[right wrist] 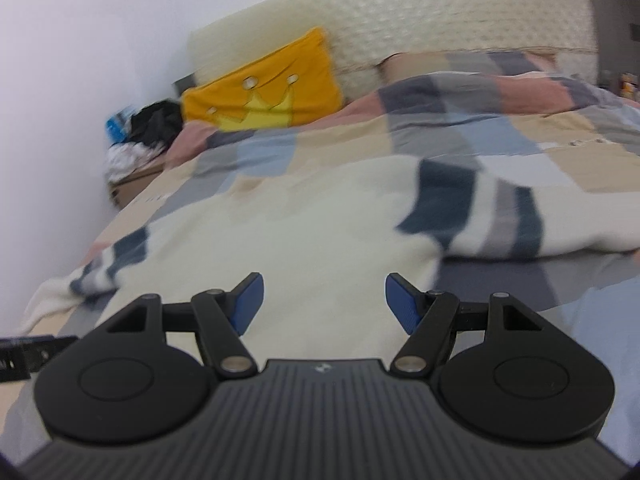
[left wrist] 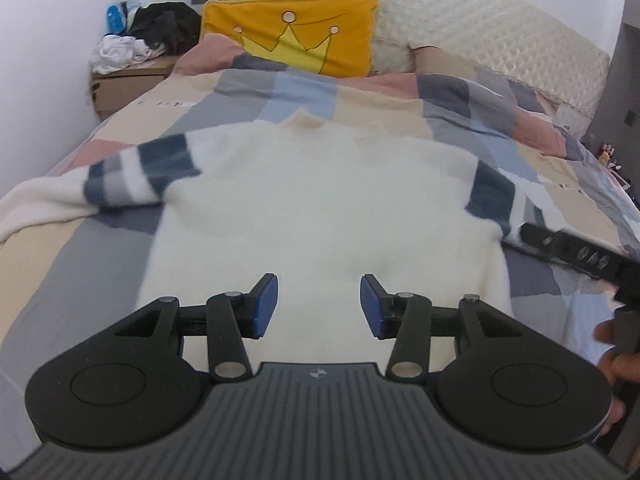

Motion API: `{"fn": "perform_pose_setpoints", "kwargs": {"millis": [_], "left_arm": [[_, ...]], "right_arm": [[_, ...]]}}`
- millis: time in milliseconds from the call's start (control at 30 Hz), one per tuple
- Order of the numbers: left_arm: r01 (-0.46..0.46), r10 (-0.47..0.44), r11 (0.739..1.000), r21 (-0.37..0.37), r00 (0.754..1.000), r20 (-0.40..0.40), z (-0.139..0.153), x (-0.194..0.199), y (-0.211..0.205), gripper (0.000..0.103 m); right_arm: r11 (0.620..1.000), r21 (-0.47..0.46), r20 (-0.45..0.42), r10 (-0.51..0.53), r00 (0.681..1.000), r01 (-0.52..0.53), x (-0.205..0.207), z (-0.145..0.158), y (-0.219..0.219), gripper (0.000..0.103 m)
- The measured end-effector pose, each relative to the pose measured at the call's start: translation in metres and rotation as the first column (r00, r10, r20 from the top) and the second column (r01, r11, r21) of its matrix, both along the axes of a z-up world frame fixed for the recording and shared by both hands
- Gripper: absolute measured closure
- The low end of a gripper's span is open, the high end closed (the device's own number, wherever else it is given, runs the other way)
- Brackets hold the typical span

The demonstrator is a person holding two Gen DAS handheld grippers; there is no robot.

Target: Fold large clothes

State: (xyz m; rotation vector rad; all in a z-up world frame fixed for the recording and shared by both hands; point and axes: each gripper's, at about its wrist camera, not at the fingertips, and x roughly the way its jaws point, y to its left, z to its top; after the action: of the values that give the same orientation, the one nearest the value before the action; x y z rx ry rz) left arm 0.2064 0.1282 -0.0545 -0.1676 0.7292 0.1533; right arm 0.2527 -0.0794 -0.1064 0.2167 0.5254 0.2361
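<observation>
A cream sweater [left wrist: 312, 208] with navy and grey striped sleeves lies spread flat on the bed, its collar toward the headboard. My left gripper [left wrist: 318, 306] hovers over the lower body of the sweater, open, with nothing between its blue pads. The left sleeve [left wrist: 132, 176] stretches out to the left. One black finger [left wrist: 560, 248] of the right gripper shows at the right edge near the right sleeve, with a hand [left wrist: 612, 360] below it. In the right wrist view my right gripper [right wrist: 325, 304] is open and empty above the sweater [right wrist: 304, 232], near its right side.
A patchwork duvet [left wrist: 400, 92] covers the bed. A yellow crown pillow [left wrist: 296, 32] leans on the cream quilted headboard [left wrist: 460, 12]. At the far left a cardboard box [left wrist: 120, 84] carries a pile of clothes, beside the white wall.
</observation>
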Motion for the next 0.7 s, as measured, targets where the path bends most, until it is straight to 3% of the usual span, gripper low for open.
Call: {"fn": "perform_pose_setpoints", "kwargs": {"millis": [200,367,600,700], "left_arm": [[0.033,-0.033,0.999,0.005,0.999,0.03,-0.017,0.021,-0.025,0.051],[0.043,-0.043,0.999,0.016,0.999,0.01,-0.048,0.033,-0.031,0.051],[0.019,-0.018,1.0,0.022,0.998,-0.068,-0.101,0.045,-0.019,0.051],[0.014,-0.008,0.998,0.062,0.996,-0.084,-0.113,0.049,-0.021,0.051]], "right_arm": [[0.992,0.067,0.001,-0.106,0.994,0.106,0.023,0.016,-0.06,0.033],[0.971,0.112,-0.007,-0.214,0.977,0.213,0.047,0.018,-0.129,0.033],[0.892,0.195,-0.141,-0.386,0.911,0.408,0.069,-0.04,-0.238,0.031],[0.861,0.201,-0.2,-0.431,0.88,0.468,0.081,-0.072,-0.277,0.031]]}}
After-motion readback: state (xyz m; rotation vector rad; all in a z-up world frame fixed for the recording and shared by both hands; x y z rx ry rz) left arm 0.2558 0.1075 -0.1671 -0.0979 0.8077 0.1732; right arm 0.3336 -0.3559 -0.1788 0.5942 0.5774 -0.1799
